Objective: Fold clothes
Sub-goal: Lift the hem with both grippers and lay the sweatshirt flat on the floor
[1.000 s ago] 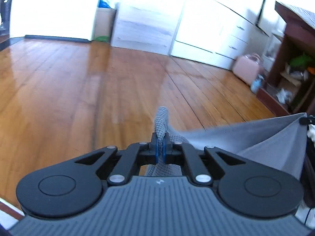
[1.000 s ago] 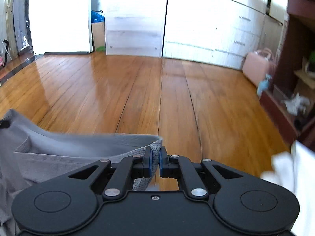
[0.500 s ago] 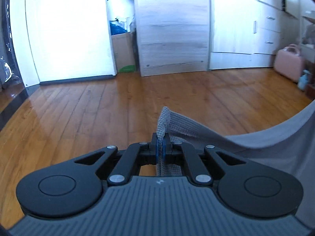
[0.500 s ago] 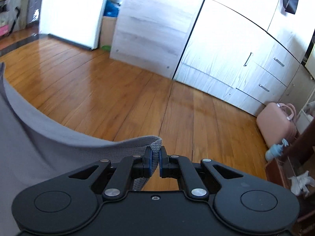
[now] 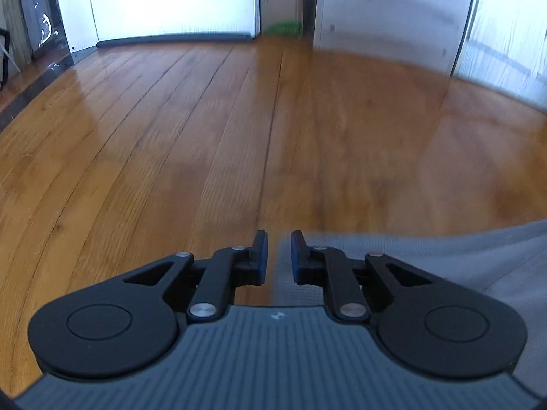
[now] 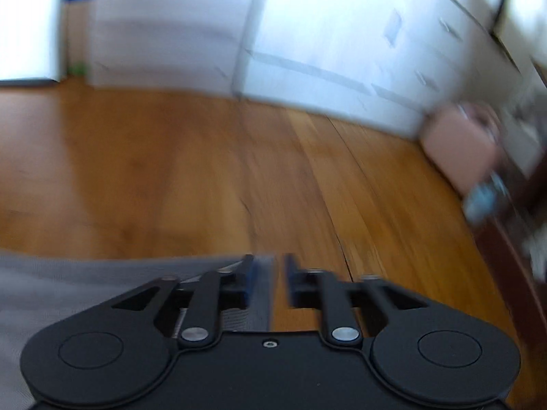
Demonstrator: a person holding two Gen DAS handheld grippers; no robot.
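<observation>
In the left wrist view, a glossy wooden floor (image 5: 239, 130) is stretching ahead of the fingers toward a bright white door (image 5: 164, 0) and pale cabinet fronts (image 5: 393, 10), with a green object (image 5: 282, 28) sitting in the gap between them. The left gripper (image 5: 276, 253) is showing a narrow gap between its fingers (image 5: 260, 256), gripping nothing. The grey garment (image 5: 444, 259) is lying under and to the right of the fingers, its edge running through the gap between them.

In the right wrist view, heavily blurred, the same floor (image 6: 171, 177) is running up to white drawers (image 6: 359, 51). A pink case (image 6: 458, 143) is standing far right of the fingers by dark wooden furniture (image 6: 512, 246), something the left view is not showing. The right gripper (image 6: 267, 280) is likewise slightly parted, clamping nothing. The grey garment (image 6: 85, 283) is spreading left of the fingers, its edge reaching into the gap.
</observation>
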